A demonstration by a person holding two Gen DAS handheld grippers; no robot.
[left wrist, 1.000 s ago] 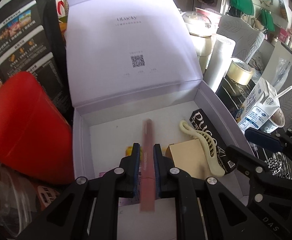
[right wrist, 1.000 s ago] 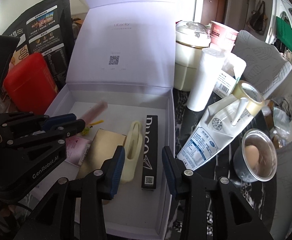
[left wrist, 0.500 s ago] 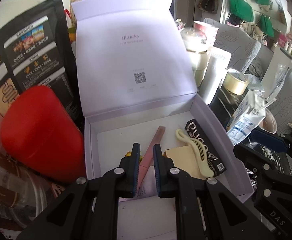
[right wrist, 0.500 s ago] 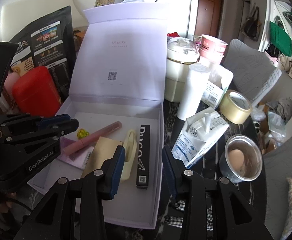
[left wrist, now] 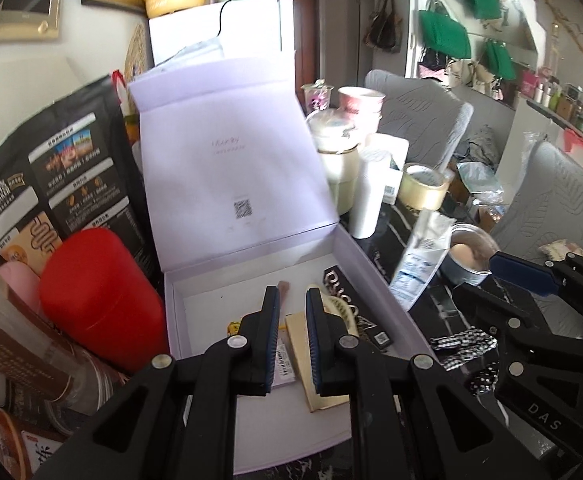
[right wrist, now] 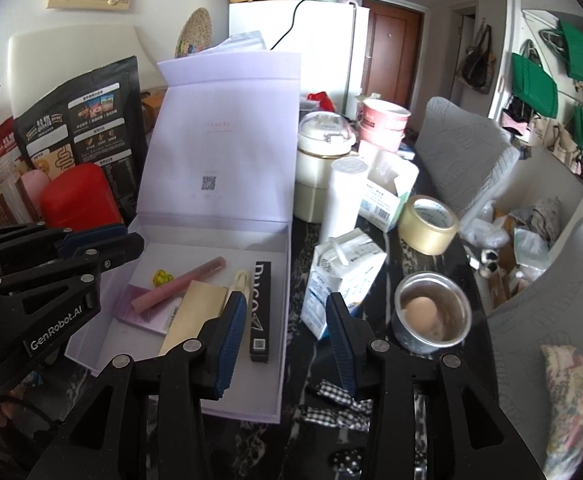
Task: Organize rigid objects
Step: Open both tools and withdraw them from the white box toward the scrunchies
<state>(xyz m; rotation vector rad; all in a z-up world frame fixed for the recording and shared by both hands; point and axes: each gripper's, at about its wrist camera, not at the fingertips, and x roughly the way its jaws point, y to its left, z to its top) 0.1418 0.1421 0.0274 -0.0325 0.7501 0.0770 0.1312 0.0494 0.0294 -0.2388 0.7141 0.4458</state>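
Note:
An open lilac box (right wrist: 279, 344) (left wrist: 375, 276) lies on the dark table, its lid upright. Inside lie a pink tube (right wrist: 179, 283), a tan card (right wrist: 195, 312), a cream hair clip (right wrist: 240, 280), a black carton (right wrist: 261, 312), a small yellow item (right wrist: 162, 277) and a lilac packet (right wrist: 139, 312). My left gripper (left wrist: 292, 300) hangs above the box's near part, jaws slightly apart and empty; it also shows in the right wrist view (right wrist: 123, 240). My right gripper (right wrist: 287, 312) is open and empty over the box's right wall.
A red canister (left wrist: 99, 304) and black snack bag (left wrist: 51, 184) stand left of the box. Right of it are a milk carton (right wrist: 343, 276), white cup (right wrist: 341, 200), tape roll (right wrist: 427, 224), metal bowl with an egg (right wrist: 431, 316) and checked cloth (right wrist: 331, 404).
My left gripper let go of the pink tube, which now lies in the box, and both grippers have pulled back and up from the box.

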